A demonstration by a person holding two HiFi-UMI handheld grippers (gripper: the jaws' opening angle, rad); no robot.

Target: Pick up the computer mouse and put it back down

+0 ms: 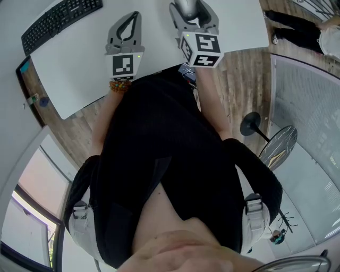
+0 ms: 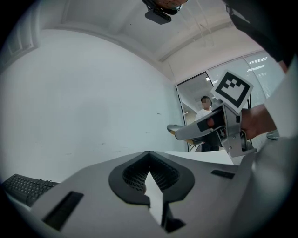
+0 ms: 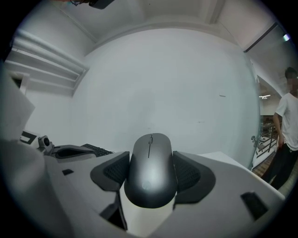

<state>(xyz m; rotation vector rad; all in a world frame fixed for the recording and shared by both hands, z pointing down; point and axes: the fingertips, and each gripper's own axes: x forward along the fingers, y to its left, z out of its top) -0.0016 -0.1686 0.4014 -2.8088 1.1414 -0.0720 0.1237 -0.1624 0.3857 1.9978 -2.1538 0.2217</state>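
Observation:
A grey computer mouse (image 3: 151, 169) sits clamped between the two pads of my right gripper (image 3: 150, 174), held up off the white table (image 1: 159, 48). In the head view the mouse (image 1: 187, 7) shows at the top edge inside the right gripper (image 1: 194, 16). My left gripper (image 1: 127, 29) hovers over the table to the left of it, jaws shut with nothing between them. In the left gripper view the left gripper (image 2: 149, 169) has its pads touching, and the right gripper (image 2: 205, 130) with the mouse (image 2: 174, 128) shows at the right.
A black keyboard (image 1: 58, 21) lies at the table's far left, also seen low in the left gripper view as the keyboard (image 2: 25, 188). A person (image 3: 286, 130) stands at the right by a glass door. A black round stand (image 1: 252, 125) is on the wooden floor.

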